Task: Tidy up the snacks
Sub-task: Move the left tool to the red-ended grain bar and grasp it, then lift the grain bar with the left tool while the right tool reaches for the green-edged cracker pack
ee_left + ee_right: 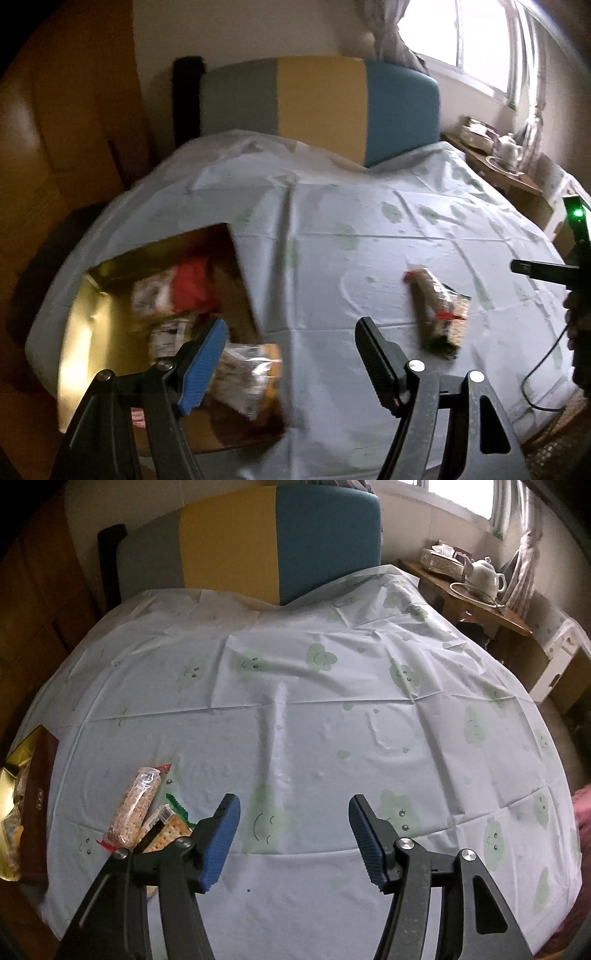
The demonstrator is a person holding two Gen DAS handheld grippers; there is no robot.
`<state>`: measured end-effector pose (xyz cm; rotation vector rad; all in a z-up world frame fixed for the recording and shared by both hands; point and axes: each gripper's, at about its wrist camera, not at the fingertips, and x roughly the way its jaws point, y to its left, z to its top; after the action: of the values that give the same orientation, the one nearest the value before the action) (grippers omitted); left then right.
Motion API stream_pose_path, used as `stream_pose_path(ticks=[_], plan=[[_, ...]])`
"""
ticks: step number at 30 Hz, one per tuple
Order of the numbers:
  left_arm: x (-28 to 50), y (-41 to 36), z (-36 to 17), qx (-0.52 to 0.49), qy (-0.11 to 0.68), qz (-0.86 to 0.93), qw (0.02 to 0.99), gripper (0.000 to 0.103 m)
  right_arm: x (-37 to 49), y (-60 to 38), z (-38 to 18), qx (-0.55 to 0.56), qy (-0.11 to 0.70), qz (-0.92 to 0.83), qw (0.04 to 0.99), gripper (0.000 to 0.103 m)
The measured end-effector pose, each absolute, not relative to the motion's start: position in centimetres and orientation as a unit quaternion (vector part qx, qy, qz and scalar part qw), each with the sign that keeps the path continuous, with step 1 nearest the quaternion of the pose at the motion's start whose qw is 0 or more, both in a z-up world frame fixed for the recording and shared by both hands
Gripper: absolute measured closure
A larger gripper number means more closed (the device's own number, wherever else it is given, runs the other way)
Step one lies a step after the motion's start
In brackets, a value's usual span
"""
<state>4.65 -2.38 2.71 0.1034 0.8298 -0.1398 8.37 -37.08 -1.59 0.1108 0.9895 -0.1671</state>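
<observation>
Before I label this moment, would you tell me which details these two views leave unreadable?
- Snacks inside the gold box, left wrist view: motion blur smears the labels.
- Clear packet beside the left gripper: blurred; whether it touches the blue finger is unclear.
- Cracker pack, right wrist view: its near end hidden behind the right gripper finger.
- Box, right wrist view: cut off by the left edge.

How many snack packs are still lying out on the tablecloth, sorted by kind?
Clear tube of puffed grain with red ends: 1
Cracker pack with green edge: 1
Total on the tablecloth: 2
The packs already in the gold-lined box are too blurred to count.
</observation>
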Motion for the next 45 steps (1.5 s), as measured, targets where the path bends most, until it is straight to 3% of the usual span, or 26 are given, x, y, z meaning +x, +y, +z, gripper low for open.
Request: stream_pose_path(ticks=[11,16,18,29,34,36,45], plan=[[6.7,-9.2,0.7,0.066,0.443,-0.161,0.88,0.031,8.4,-37.6,-1.5,0.052,0.473,-0.097,0.874,0.04],[8.2,-11.2,-0.3,0.047,0.469,-0.192,0.861,0.039,8.4,-37.7,-1.2,0.053,0.468,-0.098,0.876,0.037],[9.2,-12.2,-0.6,0.038,0.478,-0.203,0.854,0.047,8.4,-37.7,-1.1,0.052,0.466,-0.098,0.878,0.037],[15.5,-18.0,-5.3,-0.004,0.56,-0.214,0.801,0.057,8.3,-37.8,-0.7,0.054,0.458,-0.096,0.882,0.034],[16.4,-18.7,-6.9,-0.01,0.565,-0.213,0.797,0.057,8.5,-37.8,-0.7,0.057,0.461,-0.095,0.881,0.033],[16.3,-18.6,-7.6,0.005,0.563,-0.211,0.799,0.071,8.5,-37.7,-0.8,0.055,0.462,-0.092,0.881,0.033],[11.9,-14.1,-6.2,0.055,0.522,-0.2,0.827,0.072,8.6,-37.4,-1.2,0.043,0.469,-0.092,0.877,0.033]])
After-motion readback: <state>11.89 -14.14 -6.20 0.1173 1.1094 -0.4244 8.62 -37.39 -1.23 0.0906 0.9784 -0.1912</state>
